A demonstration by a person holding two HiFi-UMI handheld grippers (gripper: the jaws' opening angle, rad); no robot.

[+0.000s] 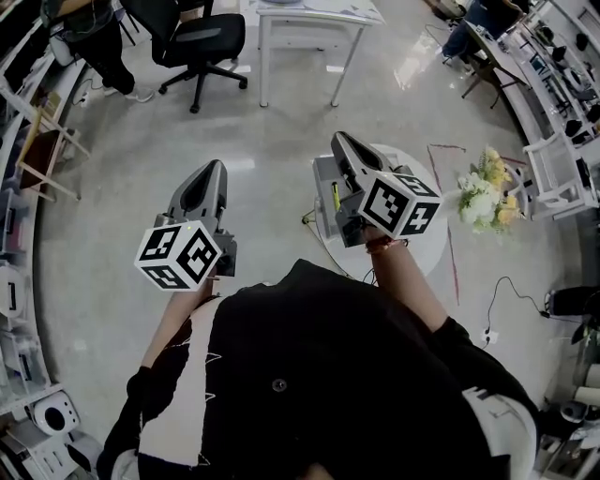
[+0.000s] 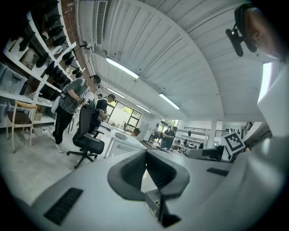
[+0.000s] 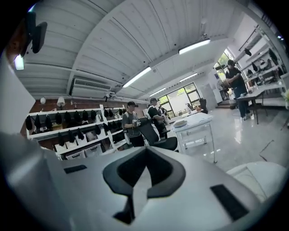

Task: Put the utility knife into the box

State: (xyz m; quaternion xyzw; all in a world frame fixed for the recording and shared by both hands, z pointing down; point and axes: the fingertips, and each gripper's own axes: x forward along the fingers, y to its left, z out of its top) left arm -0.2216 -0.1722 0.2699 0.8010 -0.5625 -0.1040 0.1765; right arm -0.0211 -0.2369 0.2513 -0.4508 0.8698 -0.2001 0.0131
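In the head view a grey box (image 1: 325, 199) stands on a small round white table (image 1: 428, 255), mostly hidden behind my right gripper (image 1: 339, 139). A thin yellow-green object (image 1: 335, 195), perhaps the utility knife, shows at the box; I cannot tell whether it lies inside. My left gripper (image 1: 215, 167) is held over the floor, left of the table. Both grippers point forward and upward, away from the box, shut with nothing between the jaws. In the left gripper view (image 2: 146, 152) the box (image 2: 154, 201) peeks through the gap below the tips. The right gripper view (image 3: 146, 151) shows no box.
A black office chair (image 1: 193, 42) and a white desk (image 1: 309, 21) stand ahead. Pale flowers (image 1: 487, 194) and a white rack (image 1: 561, 173) are at the right, shelving (image 1: 19, 309) along the left, a cable (image 1: 502, 298) on the floor. People stand far off.
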